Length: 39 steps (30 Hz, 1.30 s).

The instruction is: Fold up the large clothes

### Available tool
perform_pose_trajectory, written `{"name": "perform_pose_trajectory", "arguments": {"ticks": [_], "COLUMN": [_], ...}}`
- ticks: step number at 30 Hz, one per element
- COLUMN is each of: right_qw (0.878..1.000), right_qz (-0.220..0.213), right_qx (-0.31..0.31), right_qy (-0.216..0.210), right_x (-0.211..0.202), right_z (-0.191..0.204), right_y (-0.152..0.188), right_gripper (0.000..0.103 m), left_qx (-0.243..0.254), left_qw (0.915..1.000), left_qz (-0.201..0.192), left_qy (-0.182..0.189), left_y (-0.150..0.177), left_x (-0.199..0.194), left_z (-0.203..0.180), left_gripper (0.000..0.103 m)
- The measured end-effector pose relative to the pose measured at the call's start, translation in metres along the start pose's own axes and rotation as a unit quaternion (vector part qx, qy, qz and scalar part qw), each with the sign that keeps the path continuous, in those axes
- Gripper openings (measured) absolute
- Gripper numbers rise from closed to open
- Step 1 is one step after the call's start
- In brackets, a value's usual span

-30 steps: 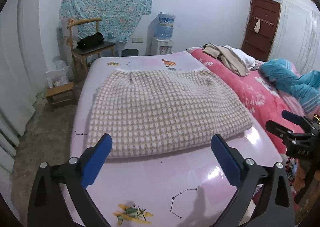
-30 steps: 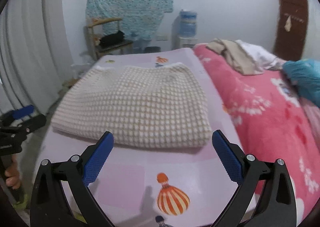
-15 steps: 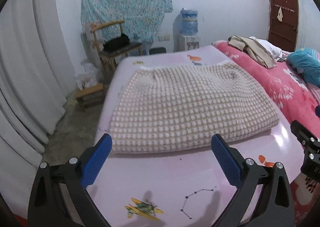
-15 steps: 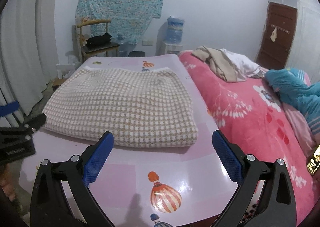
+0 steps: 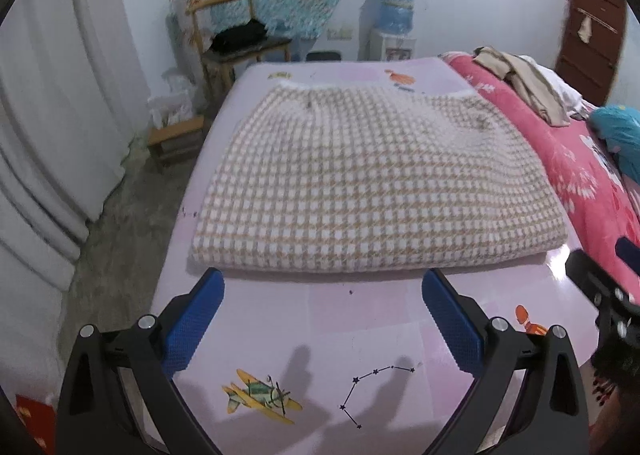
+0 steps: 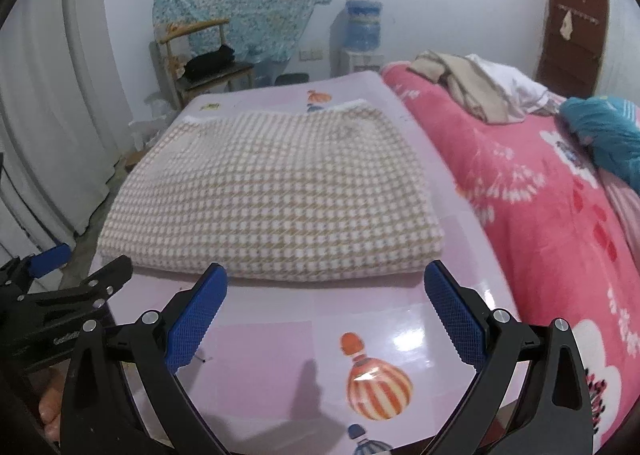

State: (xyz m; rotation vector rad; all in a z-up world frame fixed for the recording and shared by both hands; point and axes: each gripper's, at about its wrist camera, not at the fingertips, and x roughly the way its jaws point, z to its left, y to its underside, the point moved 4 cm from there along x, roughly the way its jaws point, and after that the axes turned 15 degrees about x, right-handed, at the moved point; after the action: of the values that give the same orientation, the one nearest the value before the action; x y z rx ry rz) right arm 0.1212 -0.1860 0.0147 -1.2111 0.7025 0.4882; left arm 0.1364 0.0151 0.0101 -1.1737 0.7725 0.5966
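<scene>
A beige and white checked garment lies folded flat in a thick rectangle on the glossy pink table; it also shows in the right wrist view. My left gripper is open and empty, just short of the garment's near folded edge. My right gripper is open and empty, at the same near edge further right. Each gripper shows at the side of the other's view: the right one and the left one.
A bed with a pink floral blanket adjoins the table on the right, holding a beige clothes pile and a teal blanket. A wooden chair, a low stool and a water dispenser stand behind. White curtains hang at left.
Both grippers have moved closer to the garment's near edge, and both stay open. The garment has not moved.
</scene>
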Motion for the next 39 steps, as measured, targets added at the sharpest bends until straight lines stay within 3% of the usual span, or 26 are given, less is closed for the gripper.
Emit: {"name": "perform_pose_trajectory", "arguments": {"ticks": [11,39], "right_qw": [1.0,0.999], "right_qz": [0.03,0.037], "right_qx": [-0.002,-0.004], "right_qy": [0.007,0.02], "right_x": [0.011,0.013], "right_z": [0.008,0.006], "right_y": [0.009,0.012], "right_gripper": [0.095,0.095], "left_qx": [0.001,0.004], "left_qw": [0.9998,0.9996], "left_qz": [0.019,0.029], "left_qy": [-0.008,-0.004], "left_y": [0.004,0.006], "left_x": [0.009,0.012], "left_z": [0.004,0.002], "left_gripper": [0.097,0.097]}}
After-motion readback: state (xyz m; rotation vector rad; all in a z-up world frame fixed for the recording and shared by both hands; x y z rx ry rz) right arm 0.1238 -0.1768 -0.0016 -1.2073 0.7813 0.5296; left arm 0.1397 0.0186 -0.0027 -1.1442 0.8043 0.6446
